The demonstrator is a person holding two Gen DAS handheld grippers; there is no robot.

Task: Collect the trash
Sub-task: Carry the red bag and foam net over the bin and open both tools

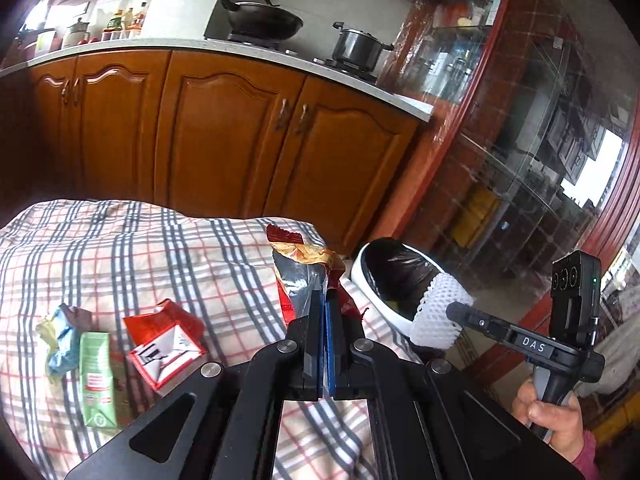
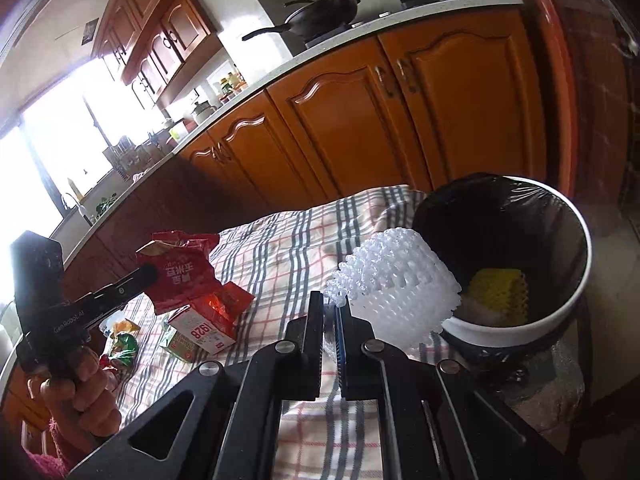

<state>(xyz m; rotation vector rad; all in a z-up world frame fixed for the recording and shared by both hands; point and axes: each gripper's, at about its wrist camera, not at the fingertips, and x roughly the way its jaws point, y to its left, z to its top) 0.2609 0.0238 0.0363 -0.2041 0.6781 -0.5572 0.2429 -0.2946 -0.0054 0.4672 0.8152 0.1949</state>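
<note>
- Your left tool (image 1: 325,300) is clamped narrow on a crumpled red snack wrapper (image 1: 308,268); the wrapper stands up from the fingers, its long axis running away from you and upward, silver inside showing.
- Your right tool (image 2: 334,312) is pinched shut on the edge of a white foam fruit net (image 2: 396,284); the net's long axis lies across to the right, its far end over the rim of the trash bin (image 2: 576,304).
- The bin is white with a black liner, and a yellow foam net (image 2: 498,294) lies inside.
- On the plaid-covered surface (image 1: 140,248) lie a red-and-white carton (image 1: 166,356), a green carton (image 1: 96,376) pointing toward you, and a crumpled blue-and-yellow wrapper (image 1: 60,336), near one another.
- Beyond stand wooden kitchen cabinets (image 1: 224,132) under a counter bearing a wok (image 1: 260,20) and a pot (image 1: 356,48).
</note>
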